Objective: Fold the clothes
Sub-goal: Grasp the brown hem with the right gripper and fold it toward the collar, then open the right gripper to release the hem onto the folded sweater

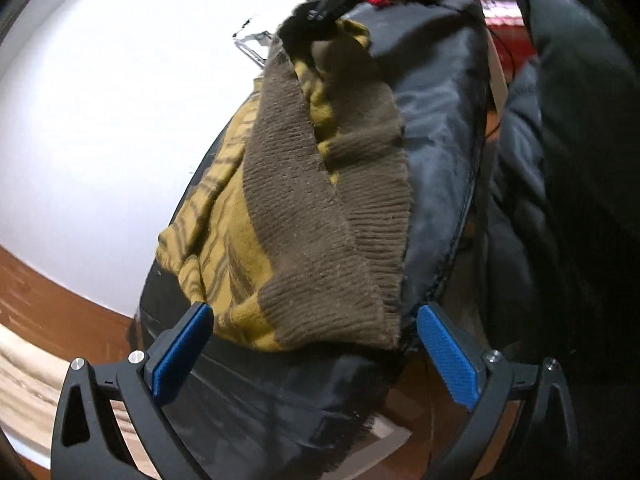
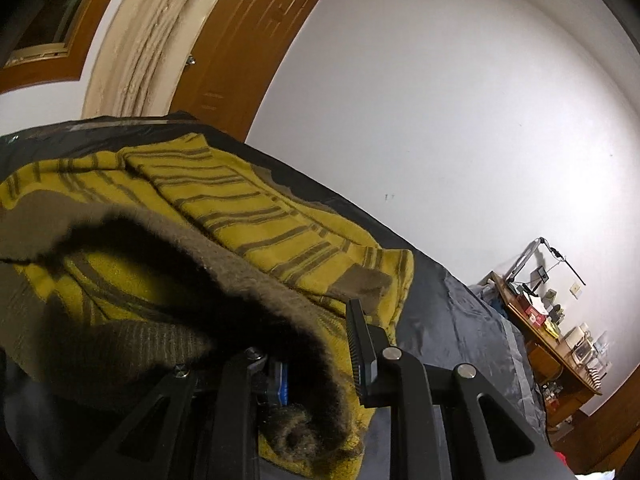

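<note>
On the dark grey sheet covering the work surface lies the sweater, a knitted garment in mustard yellow with thin brown stripes and broad brown ribbed bands at hem and cuff. The knit is coarse and slightly fuzzy; the sheet beneath is smooth, faintly glossy and creased, with a stitched edge. The sweater is bunched and partly doubled over itself, one brown ribbed portion lifted off the sheet.

The right gripper is nearly closed on that lifted brown edge; fabric drapes over and between its black fingers and hides part of one blue pad. In the left wrist view the same tool shows blurred at the far end of the garment, holding cloth clear of the surface.

The left gripper stands wide apart, its blue ribbed pads either side of the near brown hem, gripping nothing.

The room has a plain white wall, a brown wooden door in a pale frame, and a cluttered wooden desk against the wall. A dark quilted jacket fills one side of the left view. No writing is legible.
</note>
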`<state>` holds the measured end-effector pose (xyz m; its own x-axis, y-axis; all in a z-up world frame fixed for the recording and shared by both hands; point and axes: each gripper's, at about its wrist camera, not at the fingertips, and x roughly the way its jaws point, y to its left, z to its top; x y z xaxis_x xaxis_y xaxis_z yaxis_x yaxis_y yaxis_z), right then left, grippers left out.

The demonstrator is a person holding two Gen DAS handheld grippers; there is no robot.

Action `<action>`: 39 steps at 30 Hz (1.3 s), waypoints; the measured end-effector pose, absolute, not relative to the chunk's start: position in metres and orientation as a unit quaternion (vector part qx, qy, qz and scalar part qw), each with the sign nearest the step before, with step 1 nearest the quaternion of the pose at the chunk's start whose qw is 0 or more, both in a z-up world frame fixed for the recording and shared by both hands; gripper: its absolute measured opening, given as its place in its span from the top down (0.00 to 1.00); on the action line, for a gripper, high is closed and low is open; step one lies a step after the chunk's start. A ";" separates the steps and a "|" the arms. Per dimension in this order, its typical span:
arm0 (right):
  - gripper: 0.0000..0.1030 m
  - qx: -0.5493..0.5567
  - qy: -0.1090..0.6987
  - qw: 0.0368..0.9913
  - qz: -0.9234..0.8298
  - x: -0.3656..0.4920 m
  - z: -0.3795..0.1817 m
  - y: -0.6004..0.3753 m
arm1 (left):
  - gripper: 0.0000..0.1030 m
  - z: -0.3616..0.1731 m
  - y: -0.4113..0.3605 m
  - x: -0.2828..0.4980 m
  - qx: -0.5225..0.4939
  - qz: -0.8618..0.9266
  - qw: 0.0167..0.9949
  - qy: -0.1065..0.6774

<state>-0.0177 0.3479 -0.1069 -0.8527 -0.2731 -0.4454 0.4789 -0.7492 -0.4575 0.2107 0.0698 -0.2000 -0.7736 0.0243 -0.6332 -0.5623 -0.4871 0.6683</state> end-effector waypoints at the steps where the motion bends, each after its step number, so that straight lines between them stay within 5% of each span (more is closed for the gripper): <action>1: 0.77 0.177 0.290 0.206 -0.918 -0.016 -0.107 0.348 | 0.01 -0.202 0.070 0.209 -0.285 0.809 0.181 0.482; 8: 0.77 0.172 0.280 0.209 -0.921 -0.009 -0.105 0.354 | 0.01 -0.213 0.069 0.195 -0.302 0.781 0.176 0.518; 19: 0.76 0.179 0.272 0.245 -0.913 0.015 -0.110 0.366 | 0.01 -0.172 0.041 0.188 -0.298 0.837 0.158 0.430; 22: 0.61 0.195 0.265 0.261 -0.907 0.020 -0.117 0.373 | 0.00 -0.170 0.043 0.194 -0.296 0.838 0.163 0.429; 23: 0.40 0.192 0.271 0.257 -0.907 0.024 -0.119 0.374 | 0.00 -0.170 0.043 0.196 -0.296 0.837 0.165 0.429; 25: 0.20 0.186 0.285 0.248 -0.907 0.031 -0.125 0.375 | 0.01 -0.170 0.045 0.201 -0.294 0.840 0.167 0.424; 39: 0.20 0.213 0.337 0.225 -0.889 0.051 -0.147 0.374 | 0.01 -0.167 0.031 0.205 -0.313 0.887 0.167 0.296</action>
<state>0.0515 0.3736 -0.1467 -0.8075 -0.2568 -0.5311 0.5442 -0.6716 -0.5027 0.2053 0.0314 -0.1666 -0.7481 0.1107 -0.6543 -0.4812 -0.7695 0.4200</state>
